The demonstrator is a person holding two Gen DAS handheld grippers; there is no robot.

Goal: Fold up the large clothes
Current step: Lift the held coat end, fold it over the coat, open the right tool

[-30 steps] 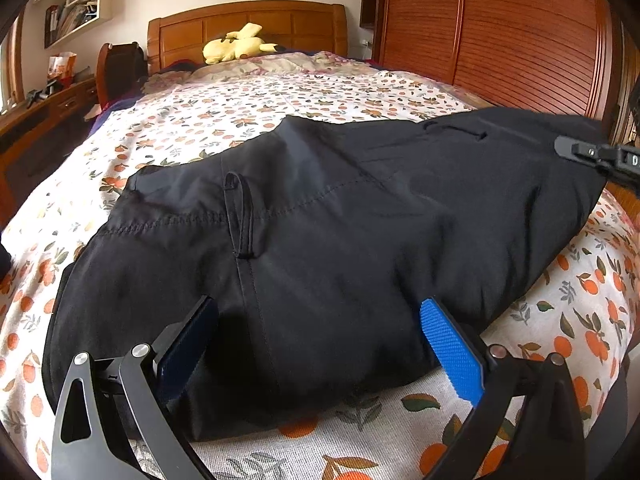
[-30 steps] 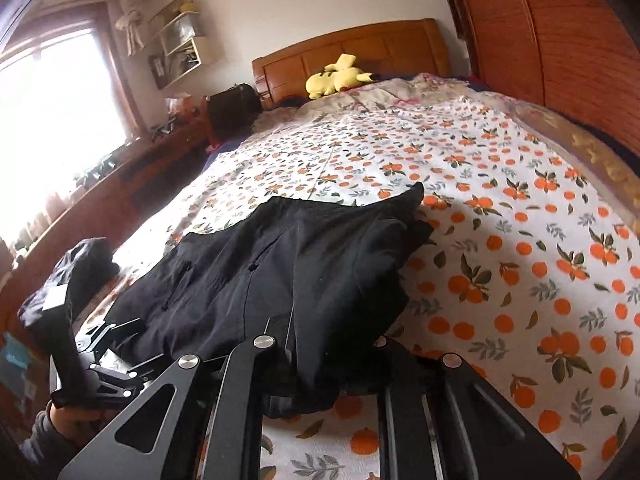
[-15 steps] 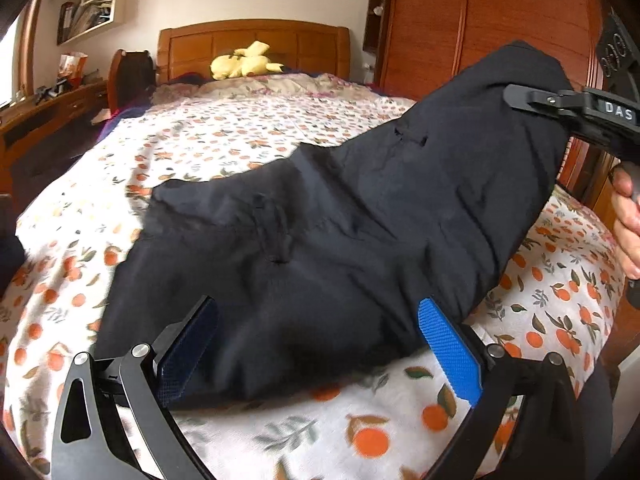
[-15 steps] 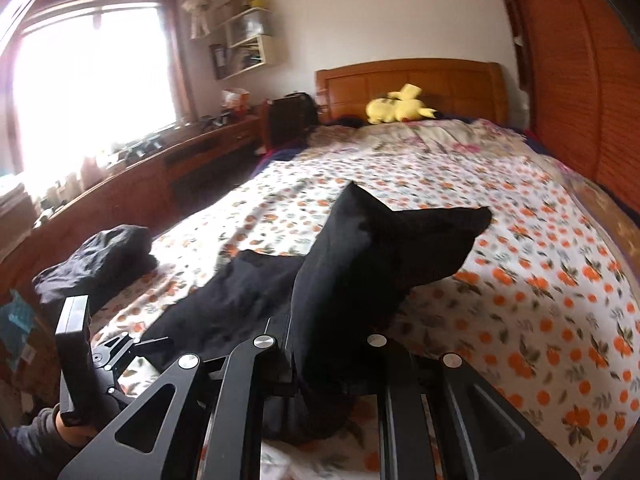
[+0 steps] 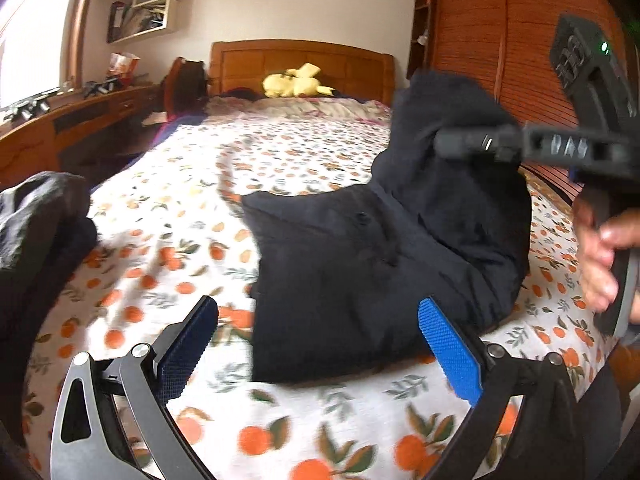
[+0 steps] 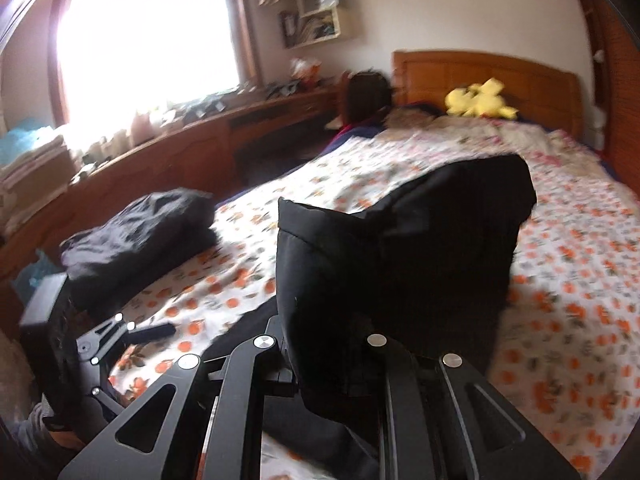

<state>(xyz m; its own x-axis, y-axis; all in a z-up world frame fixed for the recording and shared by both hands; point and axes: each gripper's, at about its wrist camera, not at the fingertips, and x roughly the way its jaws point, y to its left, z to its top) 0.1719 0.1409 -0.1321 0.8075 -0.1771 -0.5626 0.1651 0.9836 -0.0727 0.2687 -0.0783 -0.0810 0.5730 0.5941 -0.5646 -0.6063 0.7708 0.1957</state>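
The right claw [image 6: 332, 376] is clamped on one end of the black garment [image 5: 360, 272], lifted over the bed's [image 5: 168, 240] near edge; the left claw [image 5: 316, 344] gapes empty. That thin pinch could slip, spoiling the fold.

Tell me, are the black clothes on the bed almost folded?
Not yet. A dark bundle already sits at the bed's side. The right gripper is shut on one end of the black garment, lifting it over the rest. The left gripper is open, holding nothing. Laying that end down and more folds remain.
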